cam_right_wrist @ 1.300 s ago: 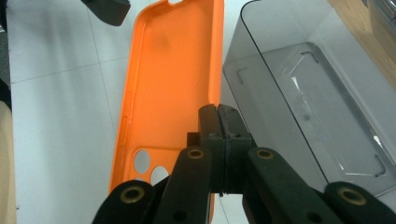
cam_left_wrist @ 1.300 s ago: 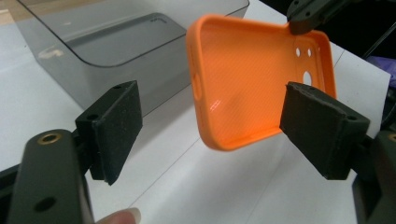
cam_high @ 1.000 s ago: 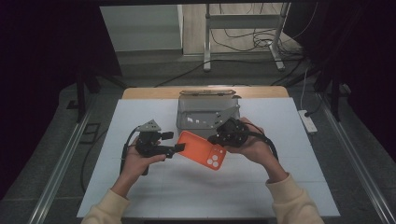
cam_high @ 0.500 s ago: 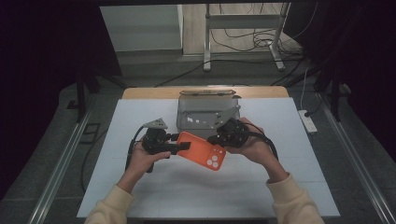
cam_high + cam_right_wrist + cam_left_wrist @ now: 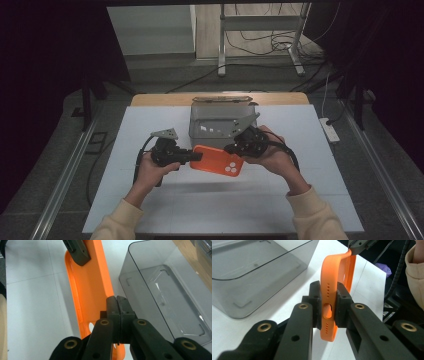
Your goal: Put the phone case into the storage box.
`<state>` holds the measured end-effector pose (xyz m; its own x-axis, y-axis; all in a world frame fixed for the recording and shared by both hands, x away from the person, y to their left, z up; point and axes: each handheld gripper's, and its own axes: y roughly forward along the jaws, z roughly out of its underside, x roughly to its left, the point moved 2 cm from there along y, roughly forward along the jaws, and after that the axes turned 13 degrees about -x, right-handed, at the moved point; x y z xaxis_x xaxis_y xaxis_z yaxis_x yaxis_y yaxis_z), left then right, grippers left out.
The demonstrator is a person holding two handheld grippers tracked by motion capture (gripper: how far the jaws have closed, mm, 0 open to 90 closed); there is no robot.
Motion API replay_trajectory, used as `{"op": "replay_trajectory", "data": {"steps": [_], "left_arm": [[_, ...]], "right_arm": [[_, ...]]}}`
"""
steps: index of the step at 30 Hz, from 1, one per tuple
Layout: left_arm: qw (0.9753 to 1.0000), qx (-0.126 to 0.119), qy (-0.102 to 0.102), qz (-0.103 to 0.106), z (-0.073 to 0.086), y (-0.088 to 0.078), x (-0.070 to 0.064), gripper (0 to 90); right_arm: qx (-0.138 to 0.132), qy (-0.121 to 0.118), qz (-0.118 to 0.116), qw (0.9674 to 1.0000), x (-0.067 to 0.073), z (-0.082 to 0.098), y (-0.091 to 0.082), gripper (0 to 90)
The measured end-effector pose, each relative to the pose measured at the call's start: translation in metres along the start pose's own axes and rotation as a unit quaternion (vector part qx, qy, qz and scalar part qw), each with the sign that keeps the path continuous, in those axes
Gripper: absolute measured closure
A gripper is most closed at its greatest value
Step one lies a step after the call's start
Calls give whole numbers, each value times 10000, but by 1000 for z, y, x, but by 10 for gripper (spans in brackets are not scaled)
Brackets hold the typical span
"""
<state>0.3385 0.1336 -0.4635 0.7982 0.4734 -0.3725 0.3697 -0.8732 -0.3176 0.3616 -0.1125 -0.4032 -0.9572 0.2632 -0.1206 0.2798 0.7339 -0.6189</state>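
My left tongs and right tongs both pinch the orange phone case beside the clear bin, over the white bench.

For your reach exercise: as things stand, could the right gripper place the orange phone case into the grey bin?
Probably yes. The right gripper, like the left gripper, is clamped on the phone case, the bin sits just beyond, open-topped, with nothing between. The left would need to release.

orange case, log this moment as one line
case: held off table, both ends | left gripper: shut on case | right gripper: shut on case edge | bin: behind, empty
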Motion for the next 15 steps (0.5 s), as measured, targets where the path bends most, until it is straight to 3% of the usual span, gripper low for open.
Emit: {"op": "replay_trajectory", "data": {"steps": [15], "left_arm": [[9996, -175, 198, 140, -1, -9, -3, 800]], "right_arm": [[-149, 105, -111, 9998, 5, 0, -3, 887]]}}
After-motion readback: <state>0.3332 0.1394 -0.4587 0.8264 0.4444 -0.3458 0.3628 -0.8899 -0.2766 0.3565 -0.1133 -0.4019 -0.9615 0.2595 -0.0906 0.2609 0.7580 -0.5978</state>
